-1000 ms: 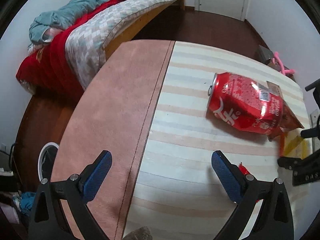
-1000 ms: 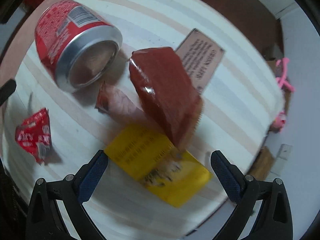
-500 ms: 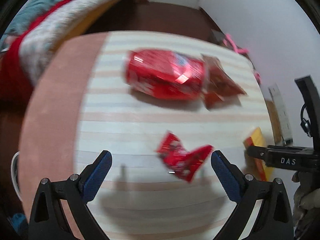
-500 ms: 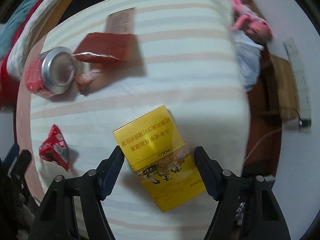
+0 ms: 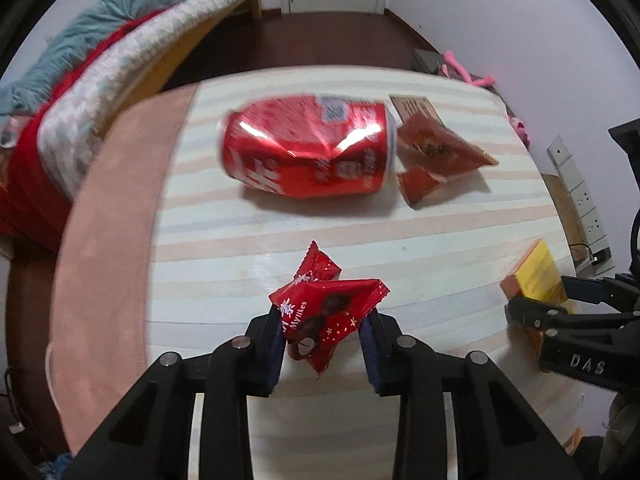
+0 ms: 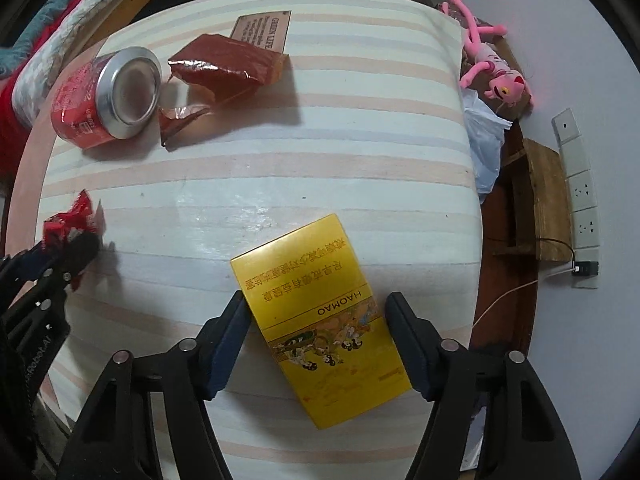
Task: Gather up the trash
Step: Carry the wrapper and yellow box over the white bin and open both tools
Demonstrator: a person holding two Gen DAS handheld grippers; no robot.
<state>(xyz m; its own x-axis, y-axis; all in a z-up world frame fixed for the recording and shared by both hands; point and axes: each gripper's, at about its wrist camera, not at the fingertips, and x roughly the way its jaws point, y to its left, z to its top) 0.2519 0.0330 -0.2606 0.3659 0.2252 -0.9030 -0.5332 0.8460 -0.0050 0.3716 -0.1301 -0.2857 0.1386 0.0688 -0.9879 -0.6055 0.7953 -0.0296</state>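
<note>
Half a second ago the left gripper [image 5: 323,334] stood wide apart with the red candy wrapper [image 5: 326,312] lying loose between its fingers; now the blue pads have come in on both sides of the wrapper and seem to press it, crumpled, just above the striped table [image 5: 400,240]. The right gripper [image 6: 316,316] was already around the yellow box [image 6: 320,320] then, and it has stayed astride it: its left pad touches the box's edge, while on the right side a small gap shows, so it is not yet clamped.

The dented red can [image 5: 306,148] lies on its side at the far part of the table (its open end, seen in the right wrist view, shows nothing clear inside). Just beside its end lies the torn brown wrapper [image 5: 440,148], with a small torn piece next to it, and a brown card [image 6: 262,34] behind.

The can is blurred in the left wrist view, so its print cannot be read. In the right wrist view, the candy wrapper is half hidden by the left gripper.
</note>
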